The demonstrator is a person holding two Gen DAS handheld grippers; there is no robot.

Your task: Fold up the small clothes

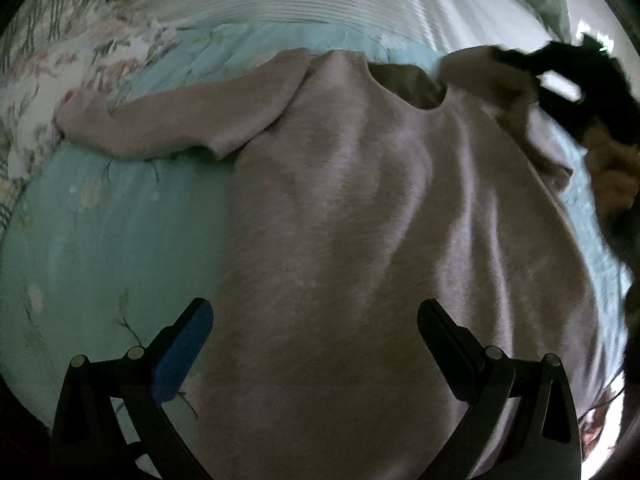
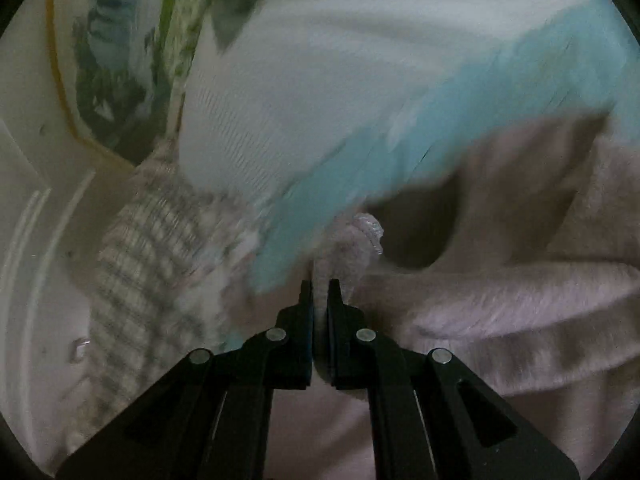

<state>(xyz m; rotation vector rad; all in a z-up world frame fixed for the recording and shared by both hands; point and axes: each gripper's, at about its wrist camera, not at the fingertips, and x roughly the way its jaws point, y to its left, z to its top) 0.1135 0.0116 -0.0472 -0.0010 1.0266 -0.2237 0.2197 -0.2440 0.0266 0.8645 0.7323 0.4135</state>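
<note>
A turquoise floral bedspread (image 1: 100, 240) covers the bed, its far side blurred and the right wrist view smeared by motion. A pale mauve sweater (image 1: 360, 220) lies flat, front up, beneath the left gripper (image 1: 316, 316), whose jaws stand spread and empty. The right gripper (image 2: 321, 284), partly cut off at the frame's edge, pinches the sweater's sleeve cuff (image 2: 360, 236).

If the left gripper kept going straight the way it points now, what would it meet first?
Most likely the body of the pinkish-grey sweater spread on the light blue bedspread; the open left gripper hangs over its lower part, though the depth is unclear.
</note>
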